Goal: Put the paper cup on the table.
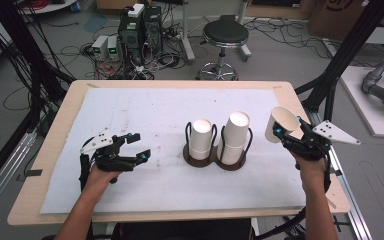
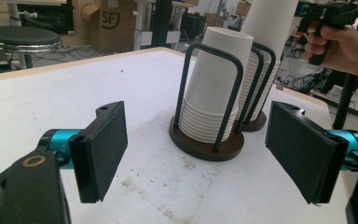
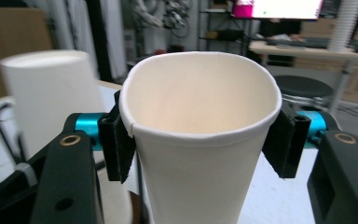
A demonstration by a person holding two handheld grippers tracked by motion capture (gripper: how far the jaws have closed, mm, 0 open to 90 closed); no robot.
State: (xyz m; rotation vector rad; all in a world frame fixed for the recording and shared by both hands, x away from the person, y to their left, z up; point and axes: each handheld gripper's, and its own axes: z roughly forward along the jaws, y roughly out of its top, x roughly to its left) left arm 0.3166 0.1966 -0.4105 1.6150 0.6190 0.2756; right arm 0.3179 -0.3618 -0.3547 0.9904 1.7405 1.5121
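Closest to the lens in the right gripper view, a single white paper cup sits pinched between the two black pads of the right tongs, its rim squeezed slightly out of round; these tongs are clenched on the cup. In the high view the same cup appears at the right of the frame, tilted with its mouth toward the upper right, lifted off the white tabletop and just right of the cup stacks. The right tongs grip it from below, with a hand behind them.

Near the middle of the high view stands a dark brown two-ring holder with black wire hoops, carrying two stacks of upturned white paper cups: a shorter left stack and a taller right stack.

At the lower left of the high view the left tongs hover low over the tabletop, well apart from the holder. Their jaws stand wide, released, with nothing between the pads; in the left gripper view they frame the holder farther off.
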